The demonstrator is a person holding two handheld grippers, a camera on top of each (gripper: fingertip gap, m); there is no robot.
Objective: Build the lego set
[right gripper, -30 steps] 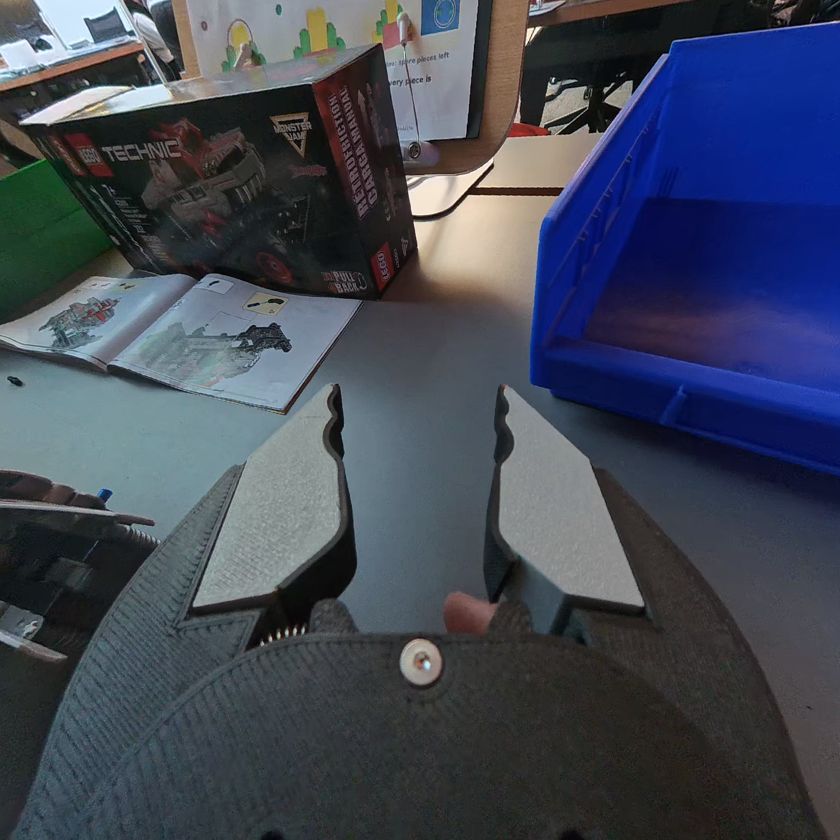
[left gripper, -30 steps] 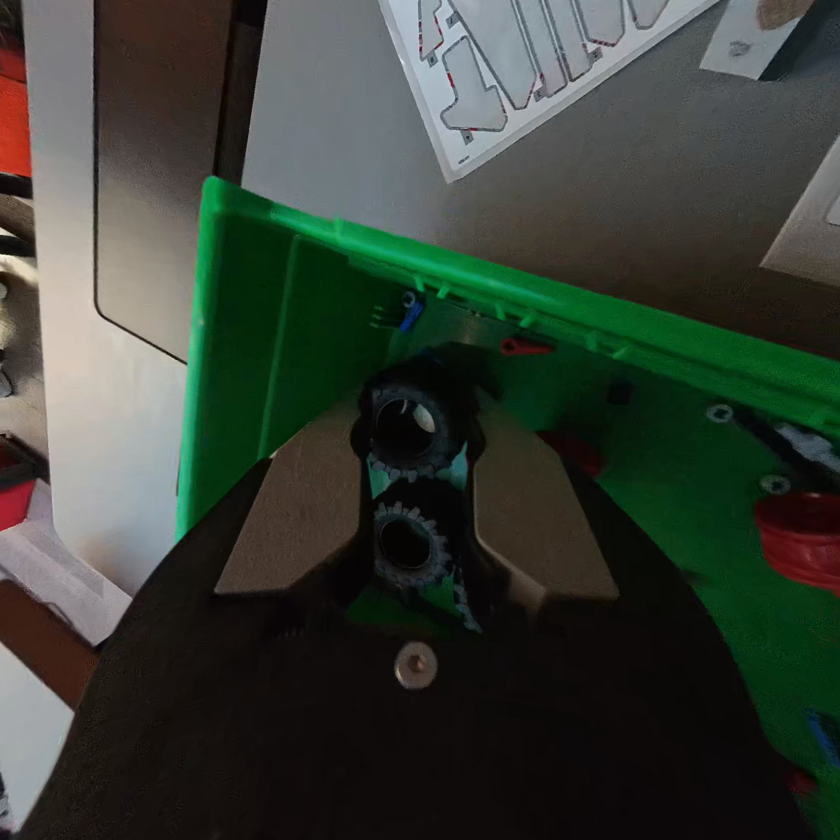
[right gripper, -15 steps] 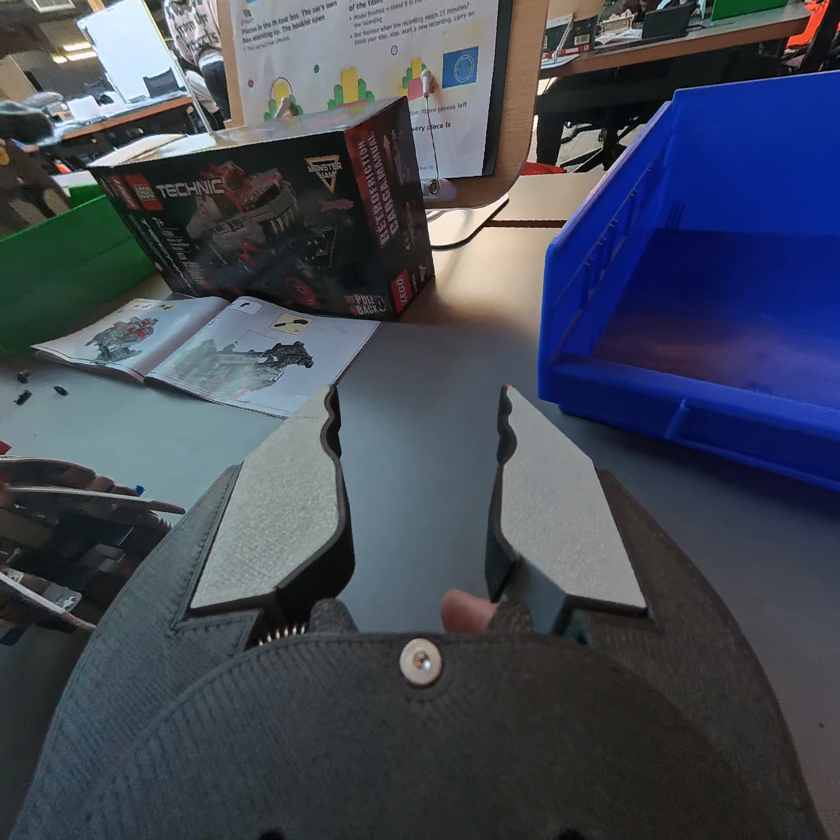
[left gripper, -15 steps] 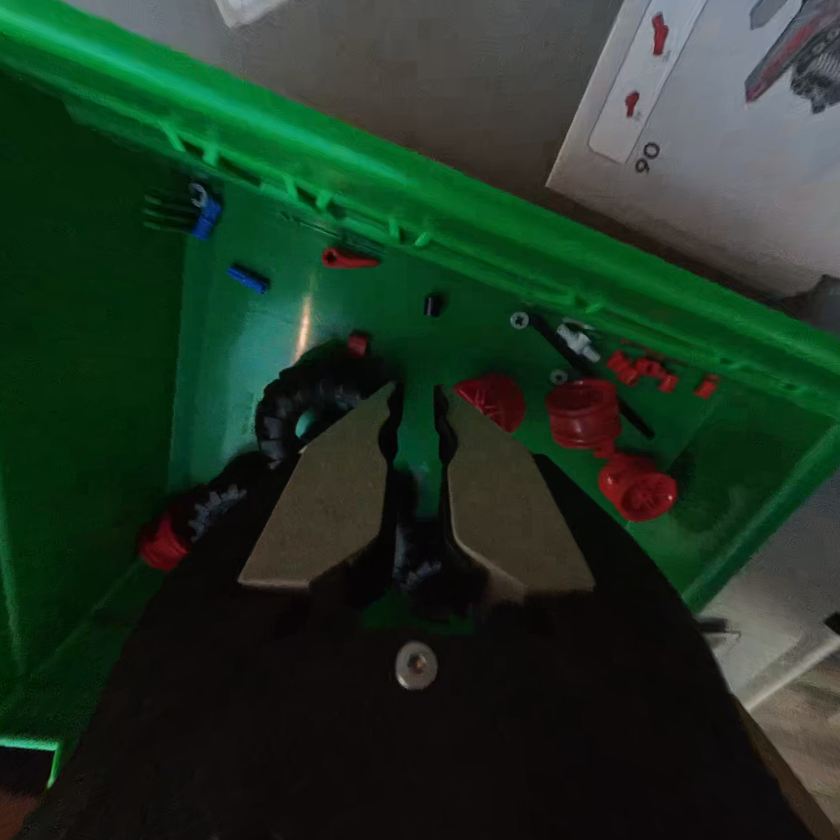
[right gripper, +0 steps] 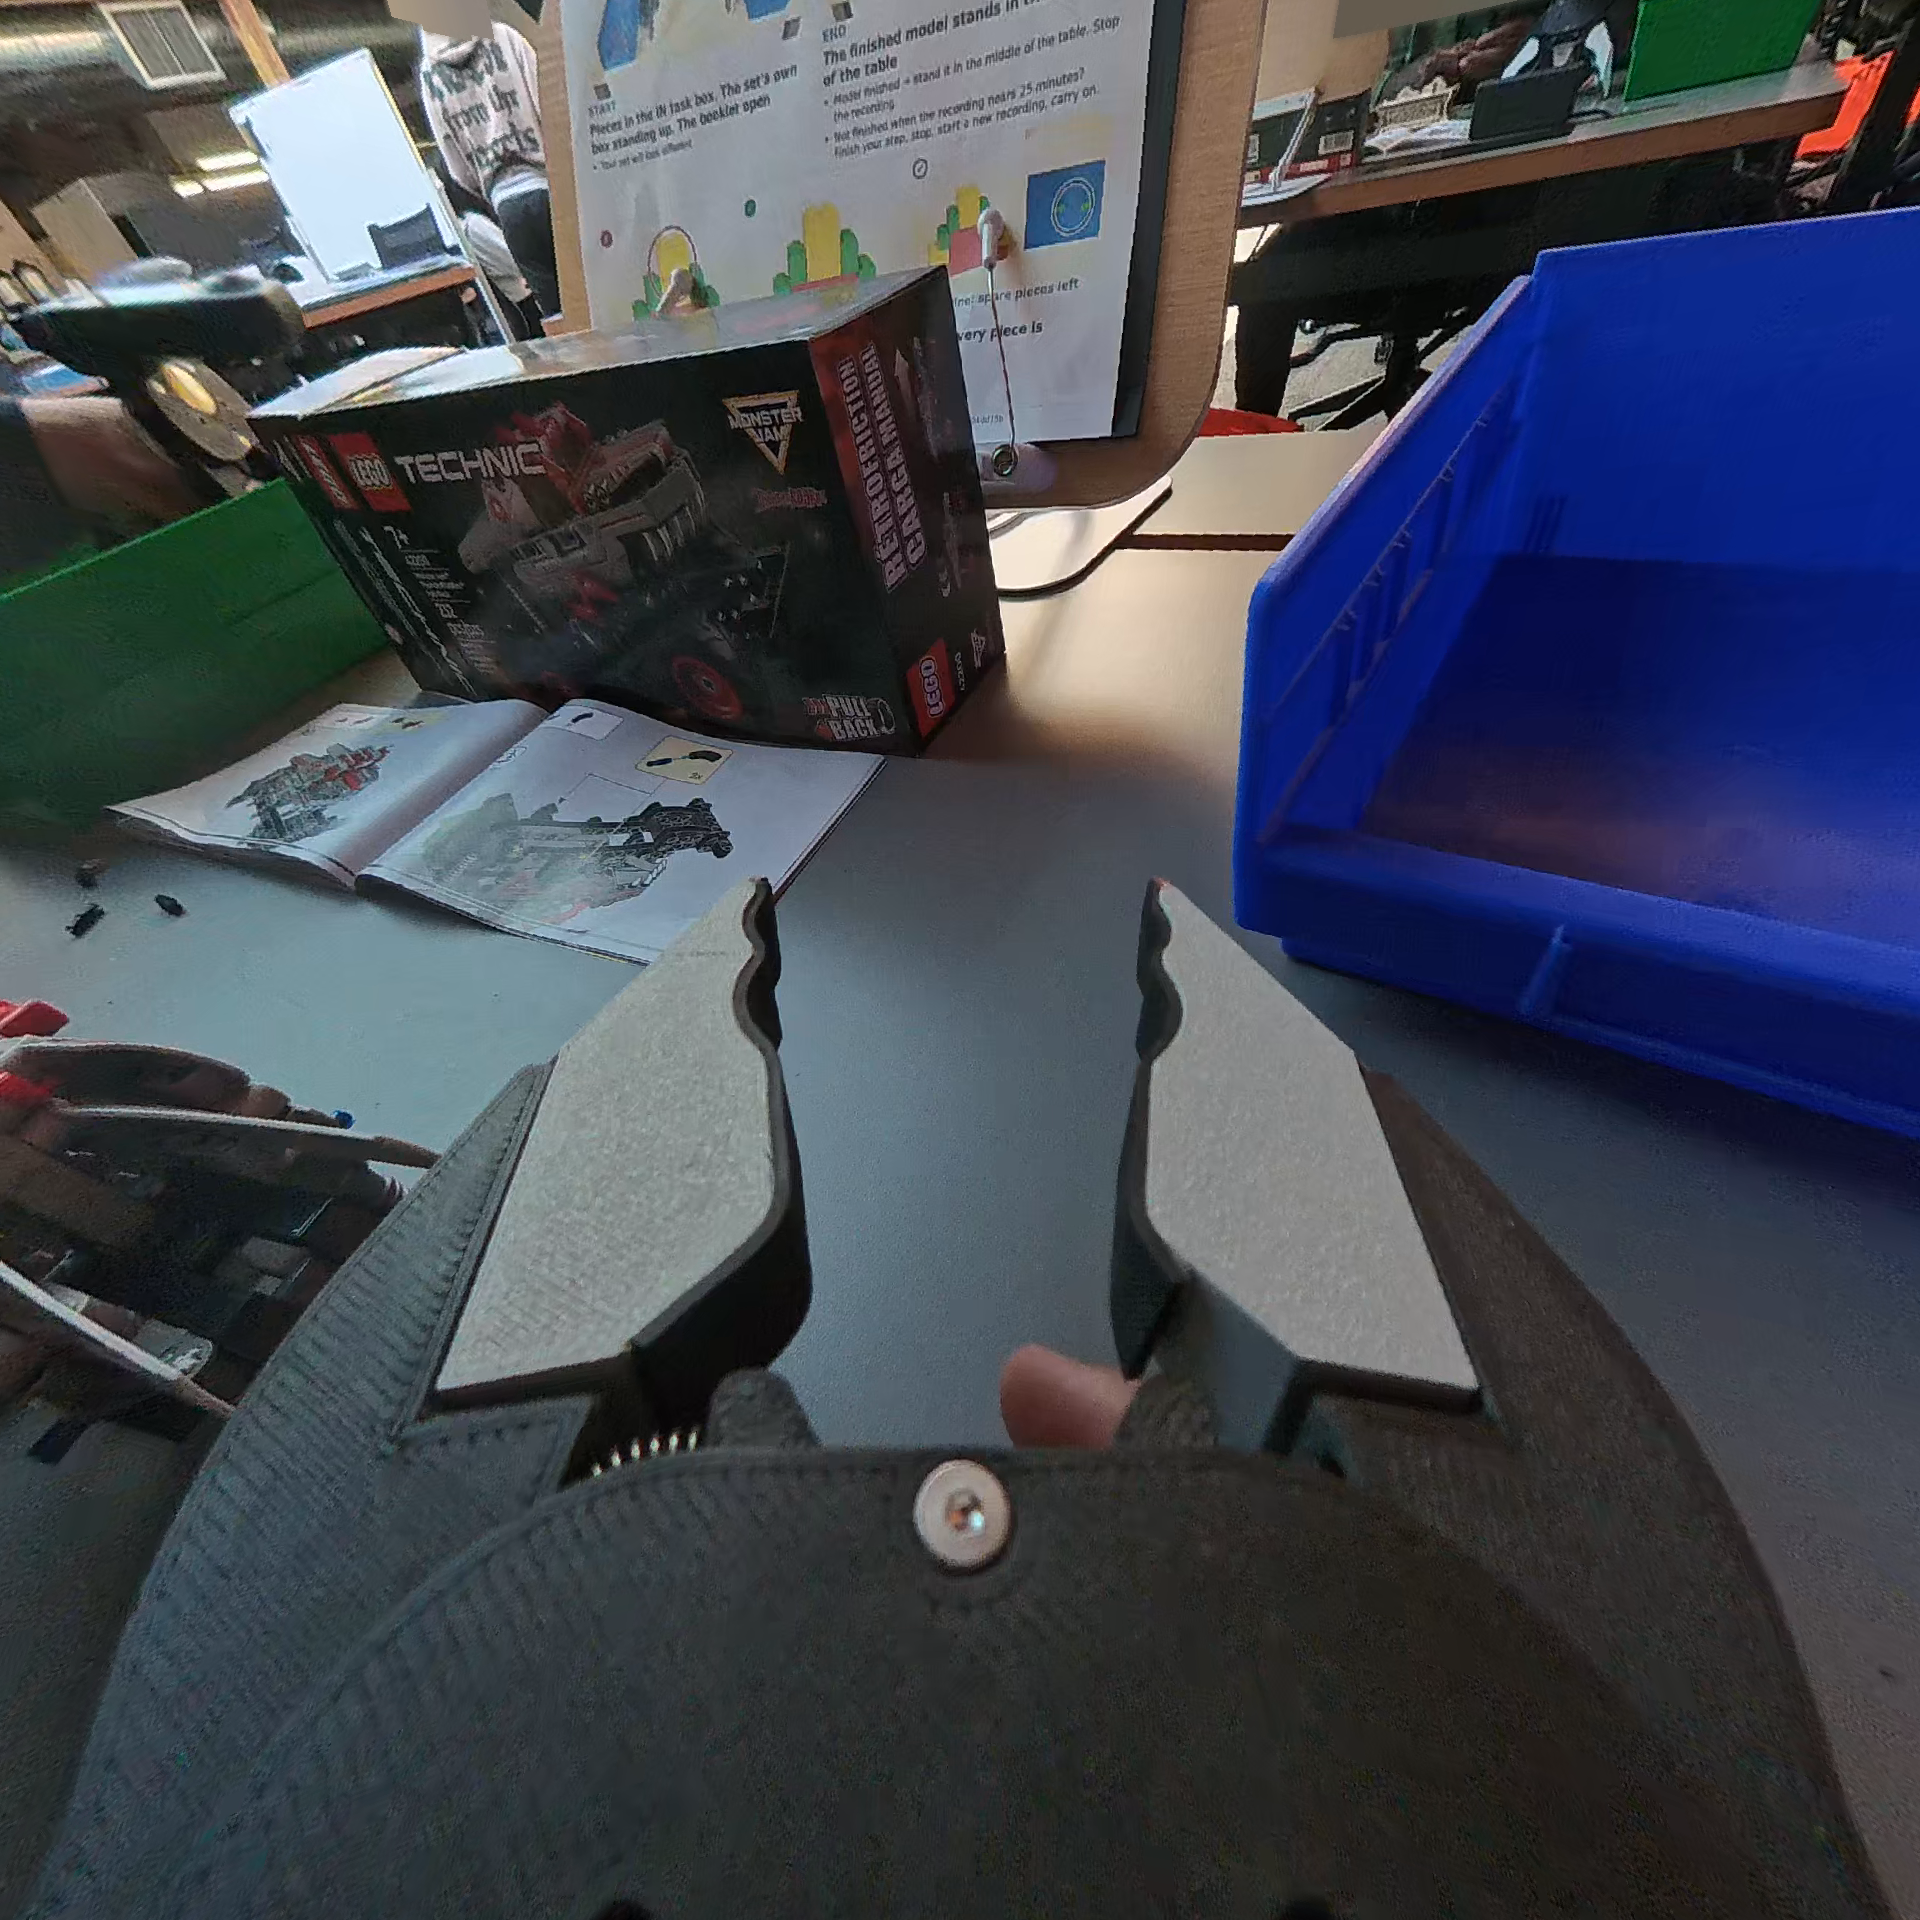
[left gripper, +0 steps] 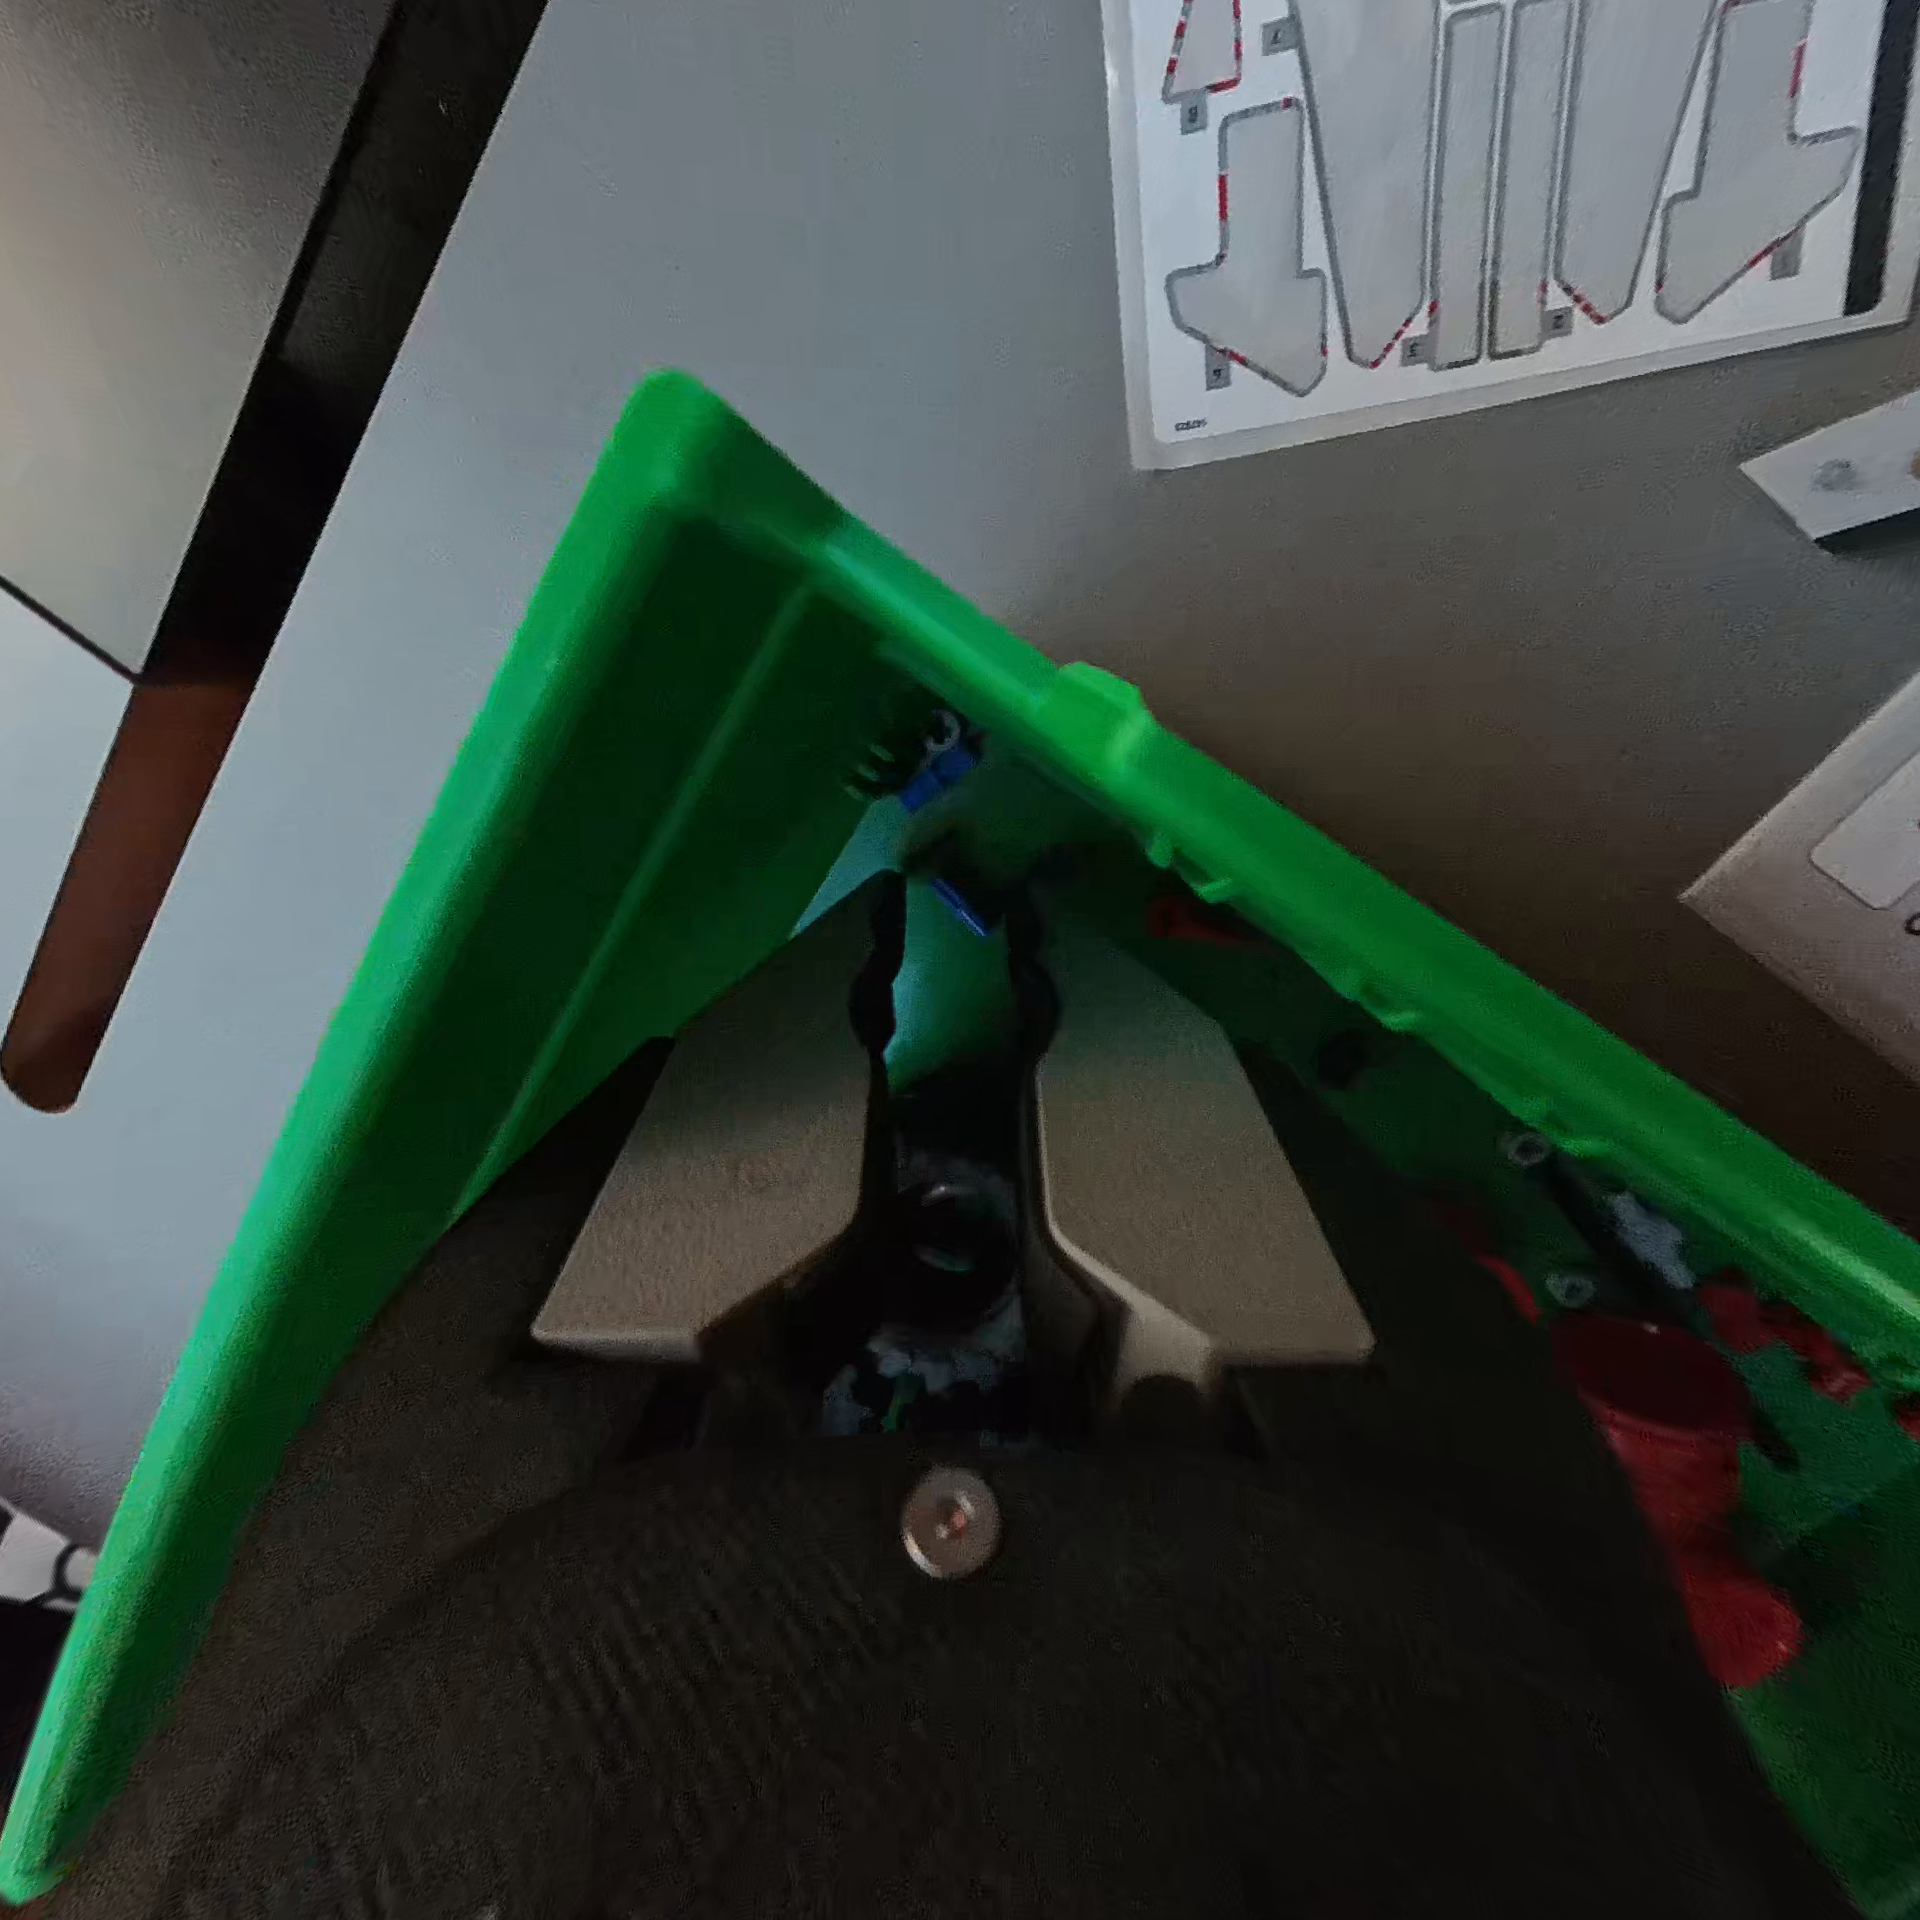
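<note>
In the left wrist view my left gripper [left gripper: 951,914] hangs over a corner of the green bin [left gripper: 935,644]. Its fingers stand close together on a black tyre [left gripper: 951,1236] that sits deep between them. Red wheel hubs [left gripper: 1662,1403] and small blue pins [left gripper: 935,774] lie in the bin. My right gripper [right gripper: 956,904] is open and empty, low over the grey table. The partly built dark model [right gripper: 156,1226] lies just to its left. The left gripper also shows far off in the right wrist view [right gripper: 177,364], above the green bin [right gripper: 177,623].
An open instruction booklet [right gripper: 499,821] lies ahead, with the black set box [right gripper: 644,540] behind it. A blue bin [right gripper: 1610,727] stands at the right. Small black pins [right gripper: 94,914] lie loose at the left. A sticker sheet [left gripper: 1507,208] lies beyond the green bin.
The left gripper closed on a black tyre down in the green bin and has lifted back toward the bin's corner. The right gripper has stayed open and moved only slightly.
</note>
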